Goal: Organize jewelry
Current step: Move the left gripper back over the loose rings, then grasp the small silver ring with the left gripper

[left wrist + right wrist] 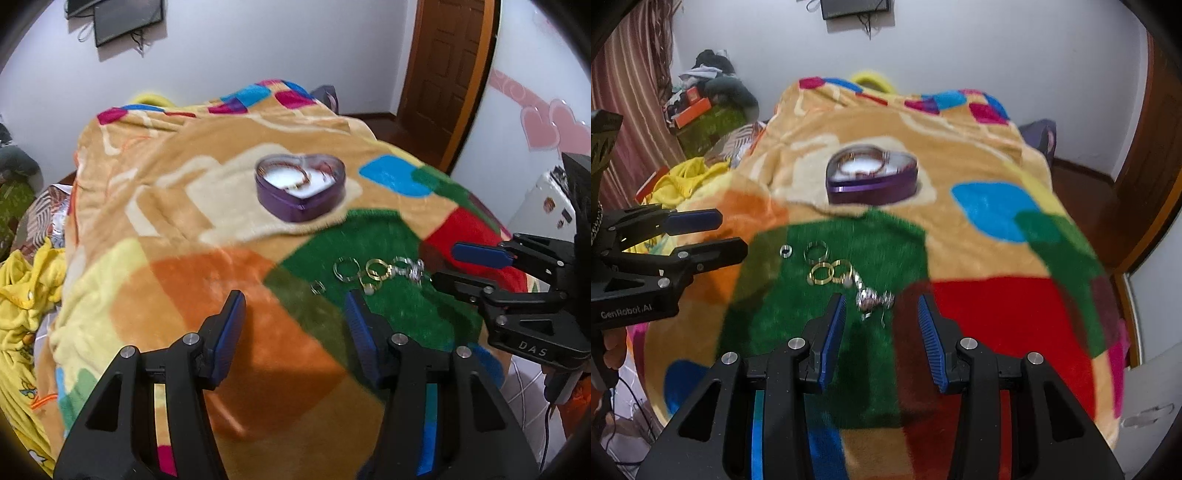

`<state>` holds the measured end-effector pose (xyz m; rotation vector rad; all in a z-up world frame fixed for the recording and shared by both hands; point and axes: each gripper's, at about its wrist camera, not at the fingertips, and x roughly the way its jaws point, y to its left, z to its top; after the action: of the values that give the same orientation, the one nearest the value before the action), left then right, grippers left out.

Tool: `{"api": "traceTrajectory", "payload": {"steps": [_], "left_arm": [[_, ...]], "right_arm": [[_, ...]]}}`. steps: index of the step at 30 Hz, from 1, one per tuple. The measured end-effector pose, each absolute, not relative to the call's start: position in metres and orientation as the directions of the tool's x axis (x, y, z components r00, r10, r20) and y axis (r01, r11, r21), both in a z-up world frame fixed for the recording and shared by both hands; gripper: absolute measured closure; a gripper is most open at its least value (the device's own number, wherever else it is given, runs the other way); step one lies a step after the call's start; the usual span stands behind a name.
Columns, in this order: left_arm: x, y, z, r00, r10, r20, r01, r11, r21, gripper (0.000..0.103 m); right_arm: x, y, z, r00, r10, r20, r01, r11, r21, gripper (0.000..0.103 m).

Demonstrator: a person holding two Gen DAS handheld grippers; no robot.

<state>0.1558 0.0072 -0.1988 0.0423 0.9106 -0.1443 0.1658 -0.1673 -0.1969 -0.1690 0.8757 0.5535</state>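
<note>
A purple heart-shaped tin (301, 188) stands open on the blanket, with a thin bracelet inside; it also shows in the right wrist view (873, 179). Several rings and small silver pieces (373, 271) lie on the green patch of the blanket (836, 271). My left gripper (295, 295) is open and empty, just left of the rings. My right gripper (881, 301) is open, low over the silver pieces (873, 299), which lie between its fingertips. Each gripper shows in the other's view, the right one (448, 266) and the left one (733, 232).
A multicoloured blanket (207, 280) covers the bed. Yellow clothes (22, 295) lie at the bed's left side. A wooden door (443, 66) is at the back right. Boxes and clothes (701, 103) are piled at the back left. A screen (122, 18) hangs on the wall.
</note>
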Motion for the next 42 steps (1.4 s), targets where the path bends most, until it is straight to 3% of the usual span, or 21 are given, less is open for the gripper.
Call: {"api": "traceTrajectory", "payload": {"steps": [2, 11, 25, 33, 42], "left_arm": [[0.157, 0.003, -0.205, 0.594, -0.113, -0.796, 0.157, 0.987, -0.023, 0.05], [0.17, -0.002, -0.221, 0.557, -0.132, -0.82, 0.179, 0.983, -0.036, 0.076], [0.191, 0.002, -0.234, 0.51, -0.19, -0.839, 0.179, 0.977, -0.113, 0.084], [0.194, 0.002, -0.238, 0.52, -0.168, -0.838, 0.162, 0.982, -0.096, 0.093], [0.188, 0.004, -0.231, 0.539, -0.161, -0.827, 0.156, 0.984, -0.09, 0.093]], "right_arm": [[0.165, -0.169, -0.2, 0.502, 0.398, -0.767, -0.526, 0.845, 0.095, 0.066], [0.173, -0.172, -0.204, 0.492, 0.418, -0.764, -0.53, 0.84, 0.118, 0.066], [0.179, -0.172, -0.213, 0.496, 0.408, -0.766, -0.551, 0.83, 0.085, 0.077], [0.183, -0.165, -0.216, 0.478, 0.443, -0.758, -0.576, 0.81, 0.111, 0.093], [0.182, -0.171, -0.203, 0.505, 0.456, -0.733, -0.559, 0.82, 0.125, 0.094]]}}
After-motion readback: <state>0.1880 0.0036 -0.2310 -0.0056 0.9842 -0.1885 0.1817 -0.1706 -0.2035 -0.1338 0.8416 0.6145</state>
